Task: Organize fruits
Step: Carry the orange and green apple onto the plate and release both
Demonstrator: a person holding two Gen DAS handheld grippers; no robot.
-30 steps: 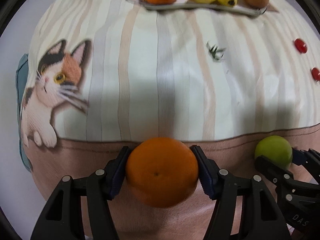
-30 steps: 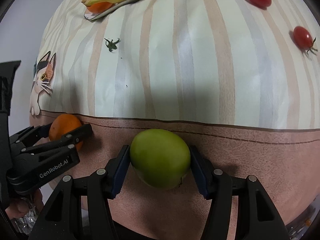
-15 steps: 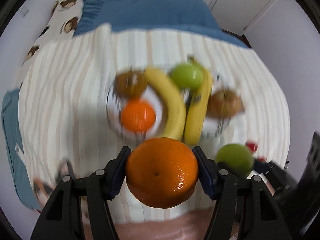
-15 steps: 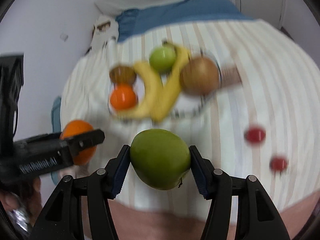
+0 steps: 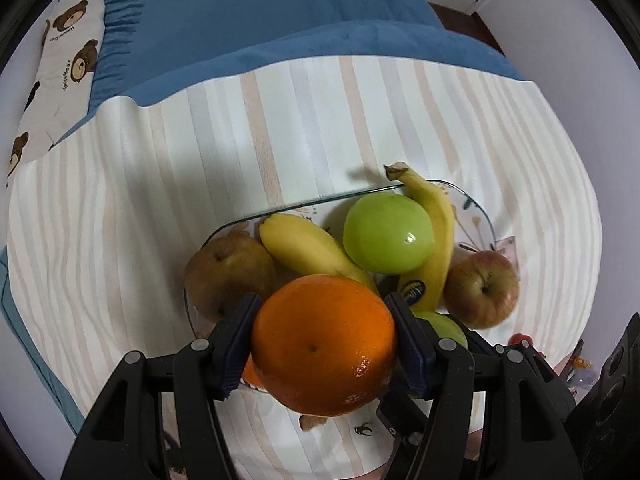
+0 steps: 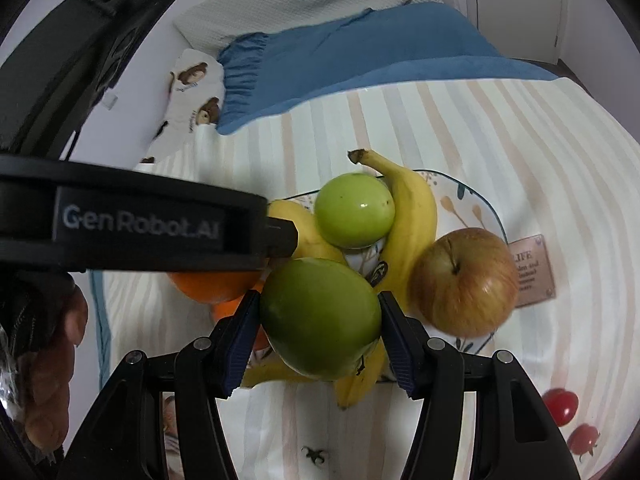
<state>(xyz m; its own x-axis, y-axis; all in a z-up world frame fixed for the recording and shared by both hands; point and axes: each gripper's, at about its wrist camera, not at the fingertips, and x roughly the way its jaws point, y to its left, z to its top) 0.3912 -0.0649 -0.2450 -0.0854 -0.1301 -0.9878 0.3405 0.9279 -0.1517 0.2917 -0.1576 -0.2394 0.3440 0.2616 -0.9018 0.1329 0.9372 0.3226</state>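
My left gripper clamps an orange; my right gripper clamps a green apple. Both hang above the plate on the striped cloth. I'd lower each slowly into a gap, releasing only once seated. The plate carries two bananas, a green apple, a red apple, a brown pear and another orange.

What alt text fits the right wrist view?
The right tongs grip a green apple above a plate holding bananas, another green apple and a red apple. The left tongs carry an orange on the left; two tomatoes lie lower right.
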